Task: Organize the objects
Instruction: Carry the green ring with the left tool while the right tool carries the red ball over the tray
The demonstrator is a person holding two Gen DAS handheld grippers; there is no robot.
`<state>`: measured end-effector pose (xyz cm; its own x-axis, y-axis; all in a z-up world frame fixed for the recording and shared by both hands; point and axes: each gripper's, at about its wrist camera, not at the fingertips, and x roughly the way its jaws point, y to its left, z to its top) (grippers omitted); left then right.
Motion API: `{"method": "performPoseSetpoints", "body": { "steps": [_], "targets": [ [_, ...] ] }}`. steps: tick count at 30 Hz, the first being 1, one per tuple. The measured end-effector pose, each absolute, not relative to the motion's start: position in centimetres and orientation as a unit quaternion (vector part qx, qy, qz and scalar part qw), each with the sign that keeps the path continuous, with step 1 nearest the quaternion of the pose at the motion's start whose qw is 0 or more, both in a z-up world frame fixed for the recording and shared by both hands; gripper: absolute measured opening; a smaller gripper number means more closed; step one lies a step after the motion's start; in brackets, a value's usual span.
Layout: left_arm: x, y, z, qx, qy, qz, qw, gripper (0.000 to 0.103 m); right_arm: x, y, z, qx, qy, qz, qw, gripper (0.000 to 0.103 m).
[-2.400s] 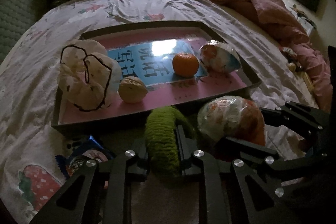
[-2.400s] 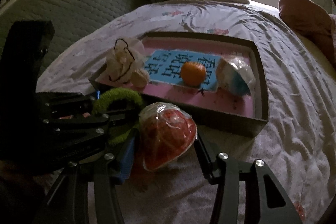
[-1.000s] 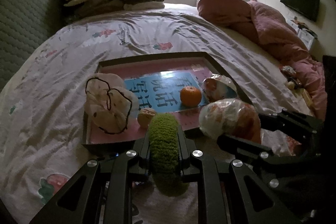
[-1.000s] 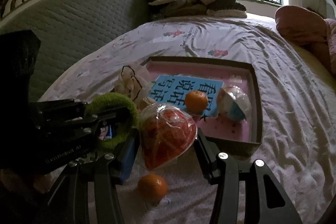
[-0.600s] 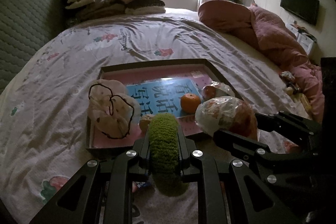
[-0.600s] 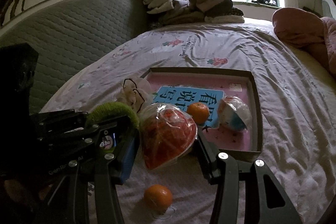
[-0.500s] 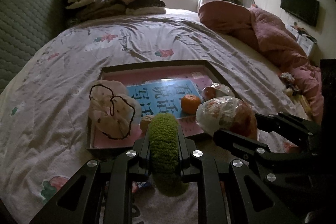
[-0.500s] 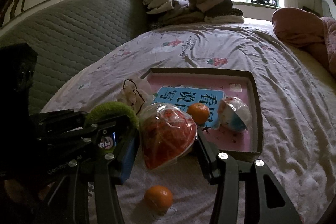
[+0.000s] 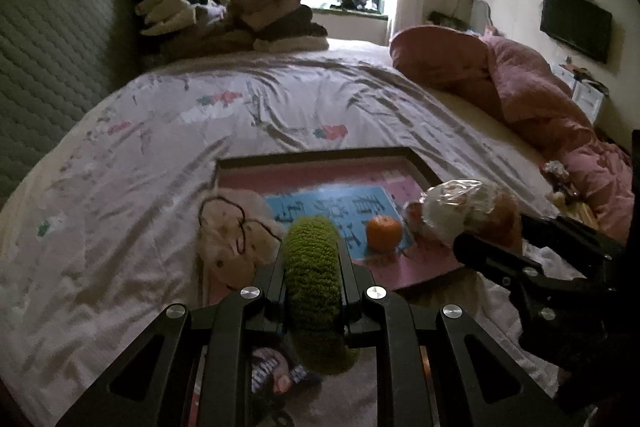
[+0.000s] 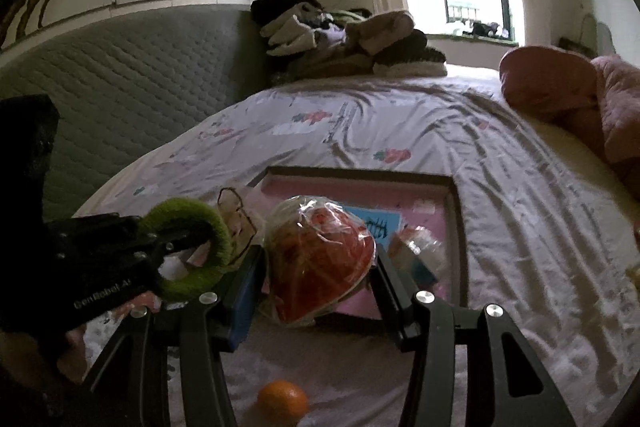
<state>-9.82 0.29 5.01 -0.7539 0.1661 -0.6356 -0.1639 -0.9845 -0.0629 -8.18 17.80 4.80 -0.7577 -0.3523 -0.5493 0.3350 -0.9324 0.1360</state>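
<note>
My left gripper [image 9: 313,267] is shut on a green knitted ring [image 9: 313,279], held above the bed; the ring also shows in the right wrist view [image 10: 188,247]. My right gripper [image 10: 318,267] is shut on a red plastic-wrapped snack [image 10: 318,259], also visible in the left wrist view [image 9: 468,211]. Ahead lies a dark-framed pink tray [image 9: 320,157] holding a cream drawstring pouch [image 9: 232,235], an orange [image 9: 384,233], a blue card [image 9: 340,207] and a wrapped ball [image 10: 416,255].
A loose orange [image 10: 282,401] lies on the floral bedsheet [image 9: 140,187] below the right gripper. A snack packet [image 9: 276,375] lies under the left gripper. Folded clothes [image 9: 224,19] are piled at the headboard; a pink duvet [image 9: 520,87] lies on the right.
Both grippers have risen and pulled back from the tray, still holding the ring and the snack. The tray now looks smaller and lower in both views.
</note>
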Motion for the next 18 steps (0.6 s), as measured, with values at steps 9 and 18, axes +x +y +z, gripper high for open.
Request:
{"method": "performPoseSetpoints", "body": {
  "steps": [9,18],
  "targets": [
    [-11.5,-0.2,5.4,-0.322,-0.002,0.943,0.08,0.018,-9.0,18.8,5.6,0.266,-0.009,-0.952,0.154,0.052],
    [-13.2,0.2,4.6,-0.289,0.031,0.954,0.068,0.018,-10.4,20.2,5.4,0.255,-0.006,-0.959,0.122,0.052]
  ]
}}
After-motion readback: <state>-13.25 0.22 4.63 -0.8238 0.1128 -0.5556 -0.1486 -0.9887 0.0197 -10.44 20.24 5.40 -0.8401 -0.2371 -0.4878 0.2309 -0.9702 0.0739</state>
